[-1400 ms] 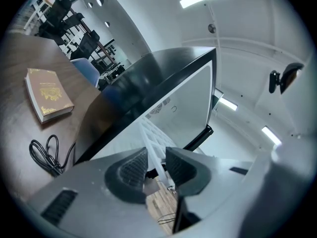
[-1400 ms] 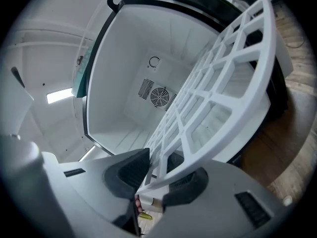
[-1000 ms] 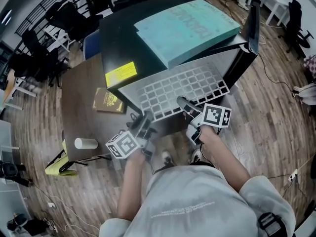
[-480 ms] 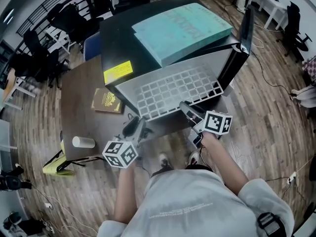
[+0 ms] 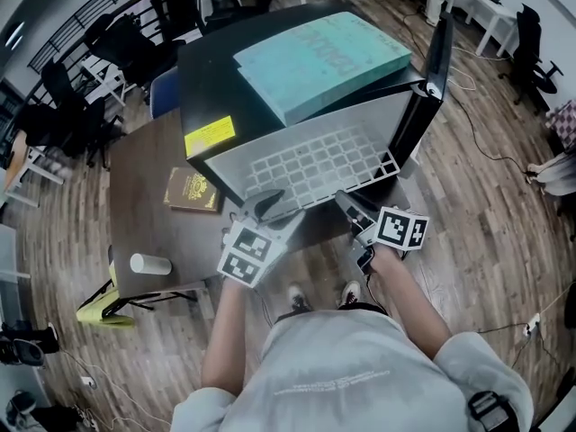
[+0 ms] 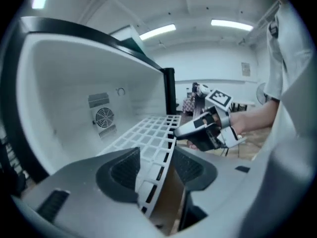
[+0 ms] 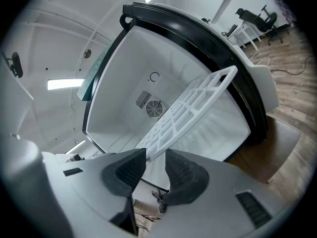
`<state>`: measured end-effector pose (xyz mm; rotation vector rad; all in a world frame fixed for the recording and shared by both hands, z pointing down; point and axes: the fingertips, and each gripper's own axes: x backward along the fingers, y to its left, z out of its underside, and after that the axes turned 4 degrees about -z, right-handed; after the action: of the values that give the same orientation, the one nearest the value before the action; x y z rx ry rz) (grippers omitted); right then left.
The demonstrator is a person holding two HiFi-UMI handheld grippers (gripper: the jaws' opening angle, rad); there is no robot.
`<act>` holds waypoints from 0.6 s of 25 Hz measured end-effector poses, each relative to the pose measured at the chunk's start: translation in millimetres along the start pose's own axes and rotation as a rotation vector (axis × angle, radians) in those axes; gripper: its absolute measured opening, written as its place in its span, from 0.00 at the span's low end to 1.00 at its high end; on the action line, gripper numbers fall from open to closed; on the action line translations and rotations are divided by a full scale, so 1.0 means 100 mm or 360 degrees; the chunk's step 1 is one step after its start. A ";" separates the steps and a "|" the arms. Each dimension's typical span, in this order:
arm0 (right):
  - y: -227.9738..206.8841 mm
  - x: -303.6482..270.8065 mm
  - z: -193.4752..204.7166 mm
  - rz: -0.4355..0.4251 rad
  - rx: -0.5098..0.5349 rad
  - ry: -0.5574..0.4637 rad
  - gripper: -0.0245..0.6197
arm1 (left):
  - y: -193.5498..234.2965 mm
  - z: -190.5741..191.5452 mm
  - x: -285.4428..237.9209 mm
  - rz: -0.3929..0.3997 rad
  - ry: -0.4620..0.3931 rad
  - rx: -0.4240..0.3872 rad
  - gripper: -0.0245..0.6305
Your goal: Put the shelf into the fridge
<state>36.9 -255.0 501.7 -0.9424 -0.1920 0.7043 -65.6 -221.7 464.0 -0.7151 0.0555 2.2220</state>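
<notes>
The white grid shelf lies half inside the open black fridge, its front edge sticking out toward me. My left gripper is at the shelf's front left edge. Its jaws are opening, and the shelf edge runs between the pads of this gripper with a gap on the right side. My right gripper is at the front right corner. Its jaws are closing a little, and the shelf corner sits loosely in the gap of the gripper. The right gripper also shows in the left gripper view.
The fridge door stands open at the right. A teal slab lies on top of the fridge. A brown book and a white cylinder rest on the dark low table at the left. A fan grille marks the back wall.
The left gripper has swung up from beside the table onto the shelf's front edge and its jaws have spread. The shelf sits a little deeper in the fridge.
</notes>
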 end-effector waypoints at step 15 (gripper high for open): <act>-0.03 -0.09 -0.05 0.0030 0.0016 0.0051 0.24 | 0.02 0.26 -0.46 -0.0011 0.0378 -0.0365 0.44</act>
<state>33.4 -265.5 501.9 -0.9463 -0.1516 0.7064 -55.0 -247.9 509.1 -1.1007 -0.0850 2.1478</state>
